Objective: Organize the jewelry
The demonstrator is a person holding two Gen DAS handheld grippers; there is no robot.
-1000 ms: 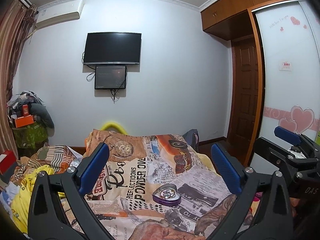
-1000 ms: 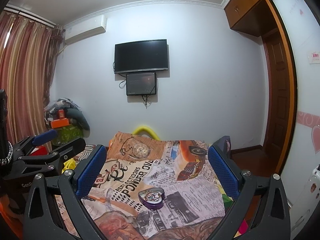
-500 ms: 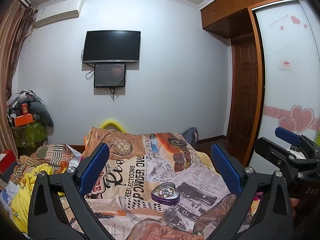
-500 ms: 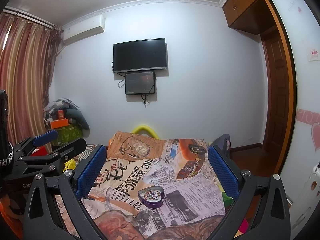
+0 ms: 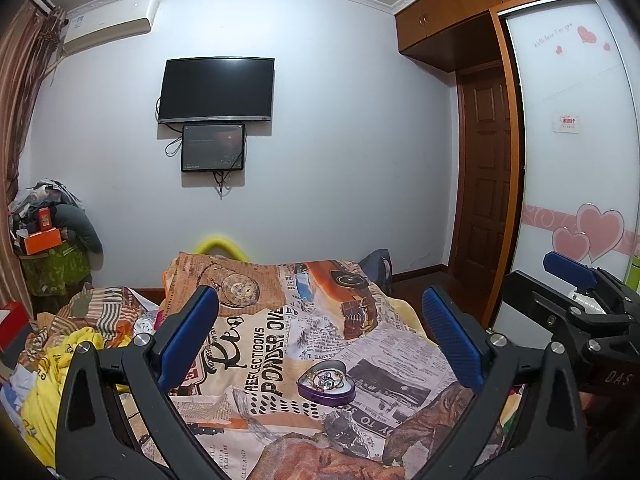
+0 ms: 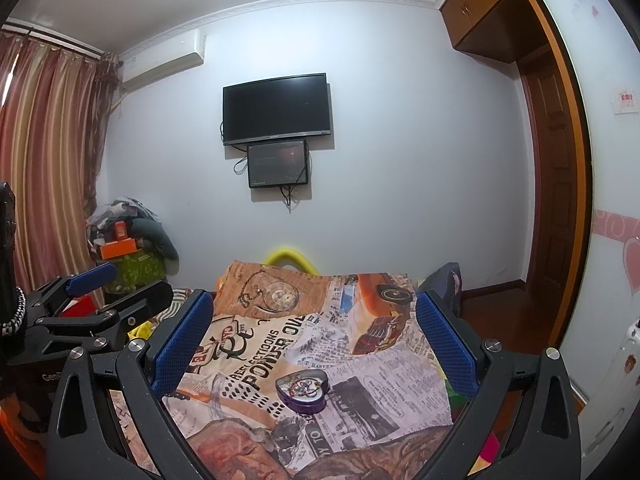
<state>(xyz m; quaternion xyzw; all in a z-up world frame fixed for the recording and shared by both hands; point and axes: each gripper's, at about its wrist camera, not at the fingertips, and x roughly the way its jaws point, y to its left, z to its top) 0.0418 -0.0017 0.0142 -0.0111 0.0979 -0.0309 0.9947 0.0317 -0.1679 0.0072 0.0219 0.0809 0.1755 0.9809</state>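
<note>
A purple heart-shaped tin (image 5: 326, 383) lies open on the newspaper-print bedspread (image 5: 260, 344), with small jewelry pieces tangled inside. It also shows in the right wrist view (image 6: 303, 390). My left gripper (image 5: 318, 302) is open and empty, held above and before the tin. My right gripper (image 6: 310, 300) is open and empty too, at about the same distance from it. The right gripper shows at the right edge of the left wrist view (image 5: 576, 280), and the left gripper shows at the left of the right wrist view (image 6: 100, 288).
Crumpled yellow and striped clothes (image 5: 72, 336) lie at the bed's left. A heap of bags and an orange box (image 5: 42, 240) stands in the far left corner. A TV (image 5: 218, 90) hangs on the far wall. A wardrobe (image 5: 580, 160) and a door (image 5: 486, 184) are at the right.
Both views have shifted slightly, with the wall and TV a little lower in frame. The tin has not moved and both grippers stay open.
</note>
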